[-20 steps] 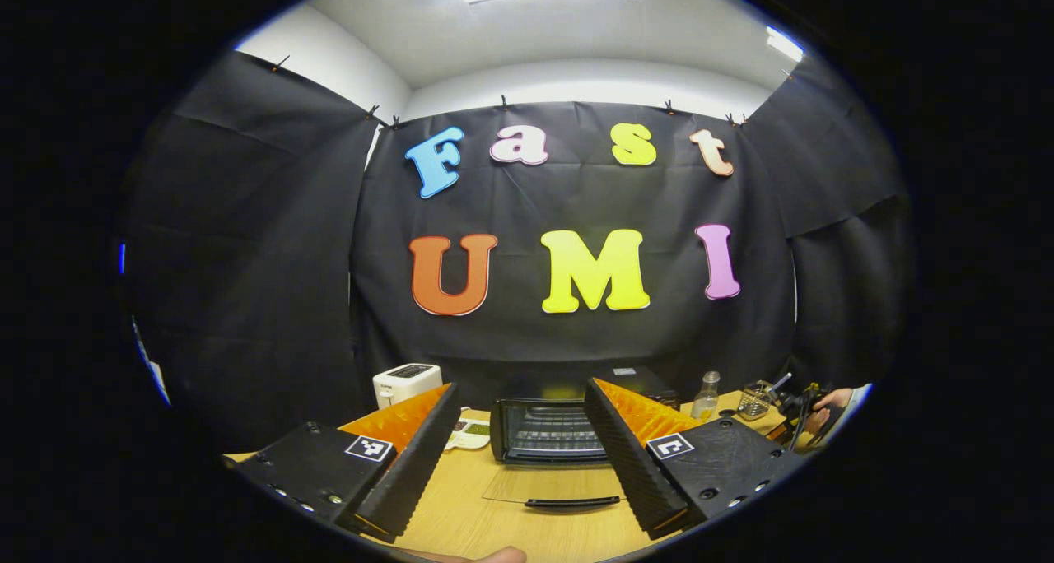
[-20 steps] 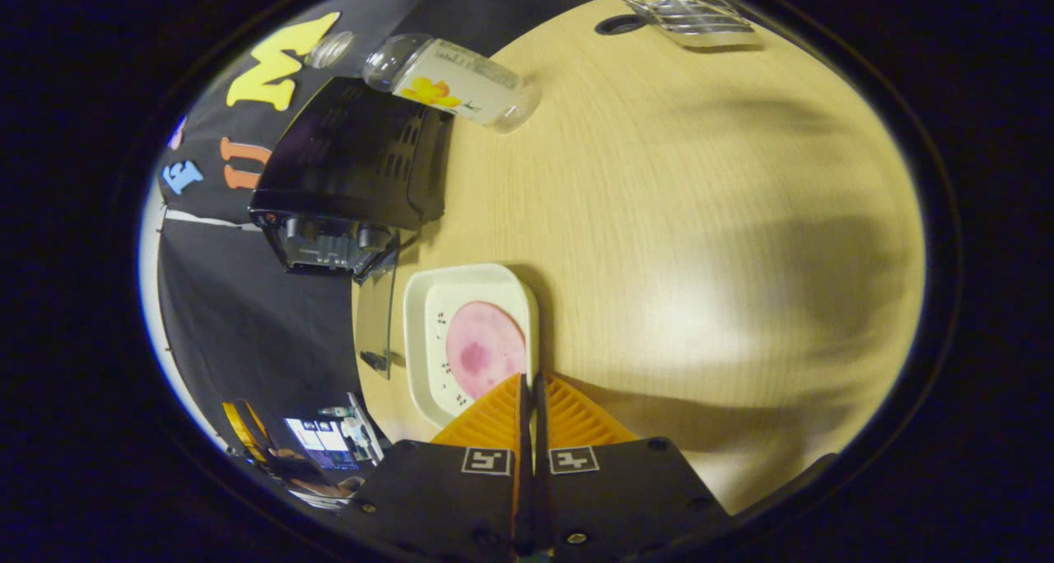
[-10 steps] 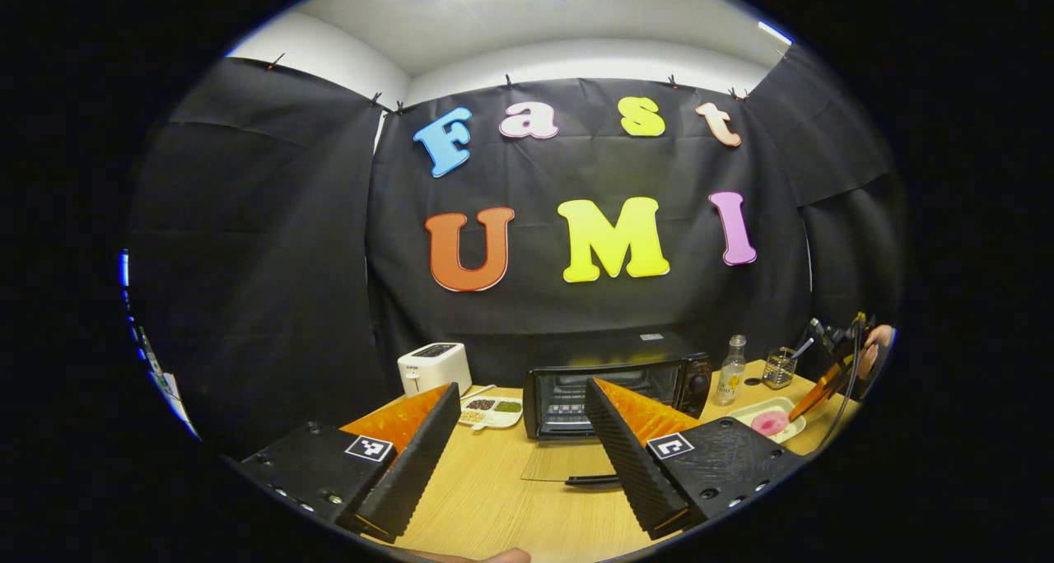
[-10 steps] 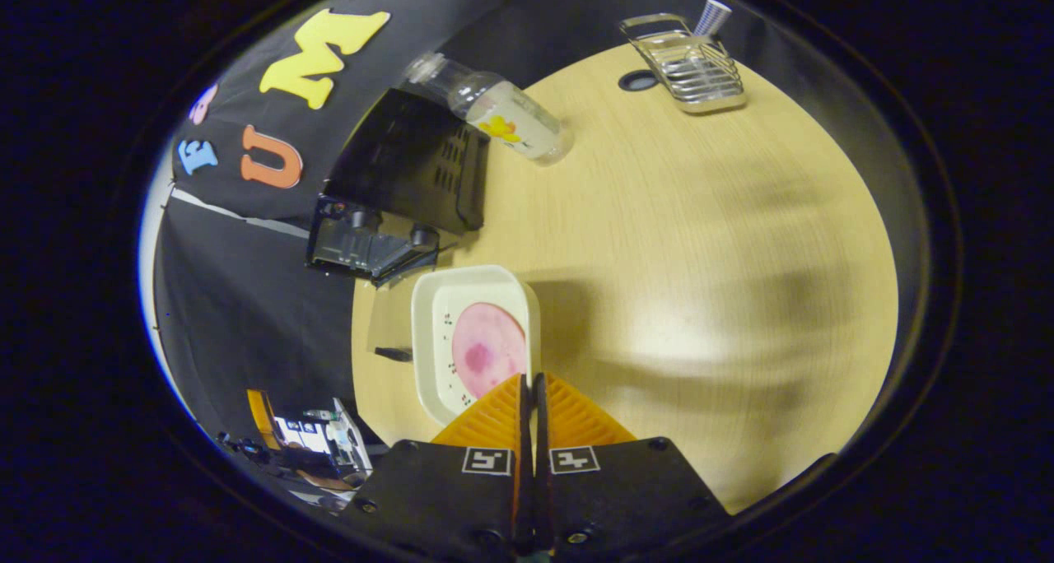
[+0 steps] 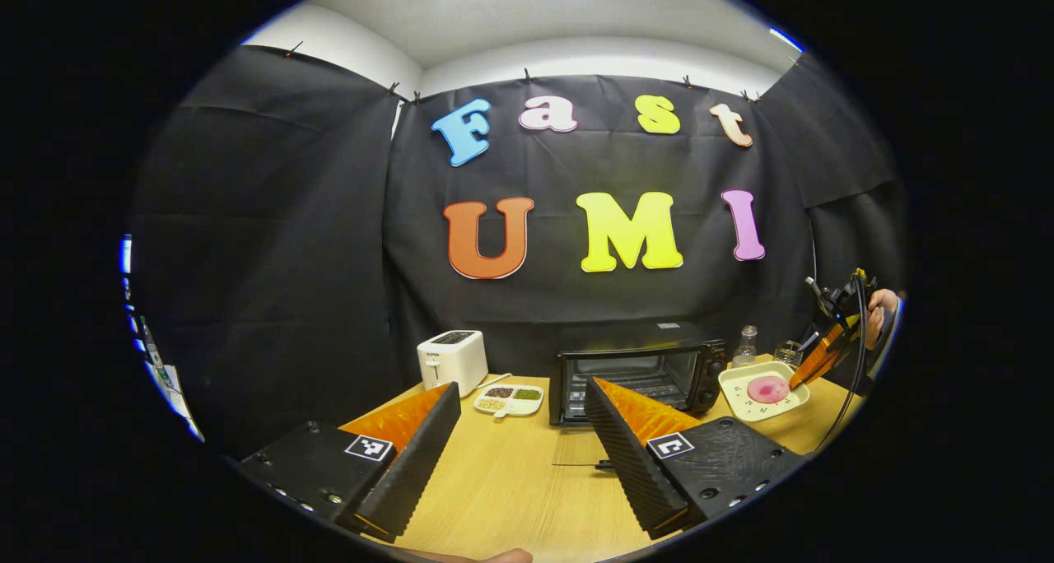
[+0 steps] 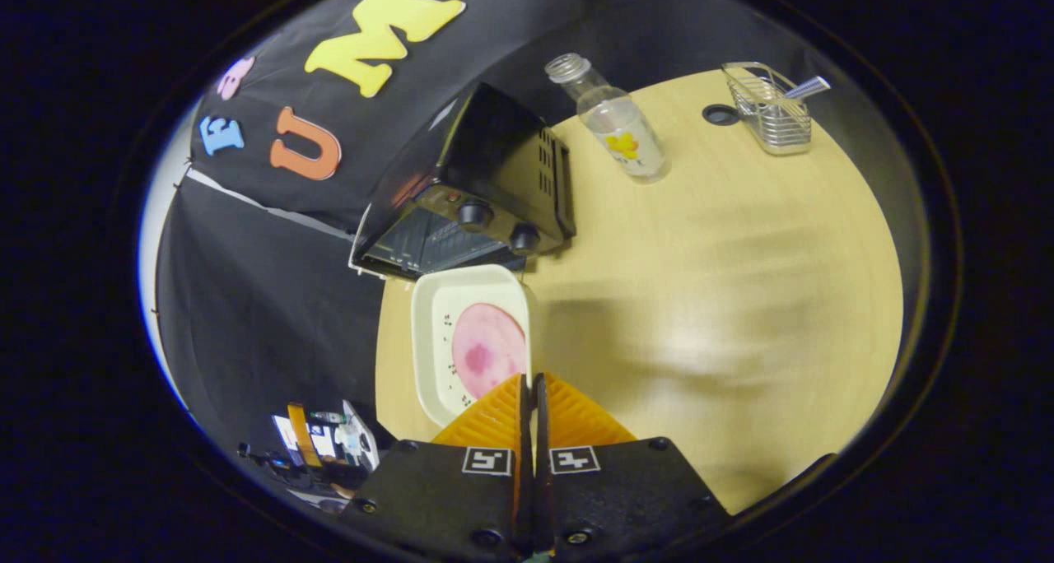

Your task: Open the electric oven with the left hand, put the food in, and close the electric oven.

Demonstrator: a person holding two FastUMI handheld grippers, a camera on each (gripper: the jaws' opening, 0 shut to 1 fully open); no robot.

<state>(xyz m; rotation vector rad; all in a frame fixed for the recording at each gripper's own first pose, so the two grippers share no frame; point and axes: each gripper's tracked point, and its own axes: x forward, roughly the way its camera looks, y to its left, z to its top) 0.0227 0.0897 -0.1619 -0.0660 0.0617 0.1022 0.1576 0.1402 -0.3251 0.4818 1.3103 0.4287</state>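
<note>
Holding my left gripper (image 5: 521, 419) wide open and empty above the near table (image 5: 510, 497), I face the toaster (image 5: 451, 361) far left, a divided snack tray (image 5: 510, 399) beside it, then the electric oven (image 5: 638, 375) with its door down. At right, my right gripper (image 6: 531, 382) pinches the rim of the food plate (image 6: 473, 341), held just in front of the oven.

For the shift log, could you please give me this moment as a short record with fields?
oven: door down, cavity open
food: pink slice on white plate
plate position: lifted, beside the oven front
right tongs: shut on the plate's rim
left tongs: open, holding nothing
table: bottle, wire rack
also: toaster, snack tray
</note>
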